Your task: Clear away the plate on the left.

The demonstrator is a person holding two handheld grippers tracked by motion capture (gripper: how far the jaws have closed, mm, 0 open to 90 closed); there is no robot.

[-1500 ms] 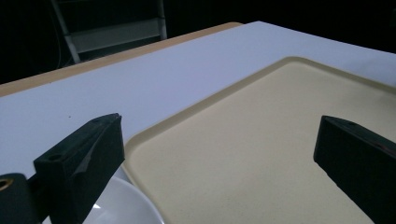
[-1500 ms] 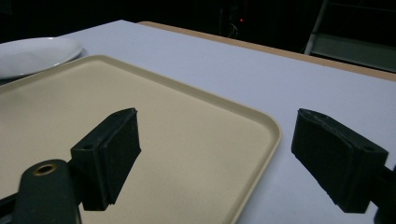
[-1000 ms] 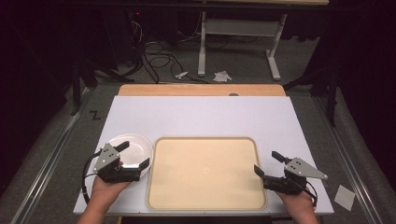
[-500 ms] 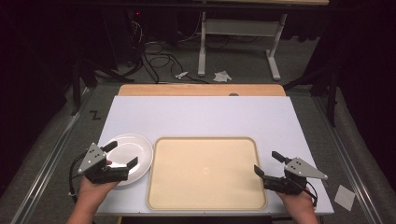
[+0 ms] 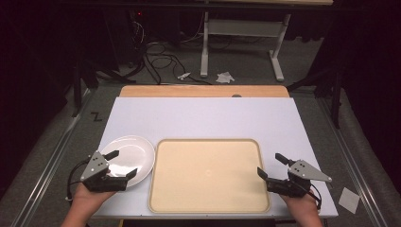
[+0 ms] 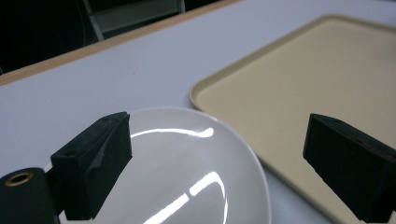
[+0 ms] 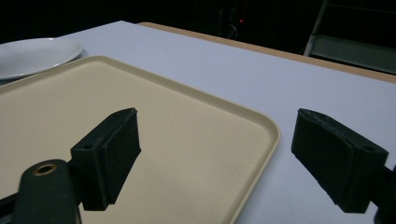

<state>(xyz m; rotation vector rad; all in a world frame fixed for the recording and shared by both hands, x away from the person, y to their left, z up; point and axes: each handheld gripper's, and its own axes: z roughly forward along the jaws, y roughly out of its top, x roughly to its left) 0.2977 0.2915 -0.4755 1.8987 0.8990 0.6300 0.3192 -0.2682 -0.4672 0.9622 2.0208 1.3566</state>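
Note:
A white plate [image 5: 127,153] lies on the white table, just left of a beige tray [image 5: 208,175]. My left gripper [image 5: 122,163] hovers over the plate's near edge, open, with nothing between its fingers. In the left gripper view the plate [image 6: 187,177] lies under the open gripper [image 6: 219,163], with the tray [image 6: 303,93] to its right. My right gripper [image 5: 270,165] is open at the tray's right rim. In the right gripper view its wide-apart jaws straddle the tray's corner [image 7: 261,126], and the plate [image 7: 32,53] lies far left.
The white tabletop [image 5: 203,118] stretches beyond the tray to a wooden strip [image 5: 203,91] at the far edge. Cables [image 5: 161,61] and a table frame [image 5: 241,42] stand on the dark floor behind. A paper scrap [image 5: 351,199] lies on the floor at right.
My left gripper has moved left from beside the tray's edge to the plate's near left side. The plate, the tray and the right gripper have stayed put.

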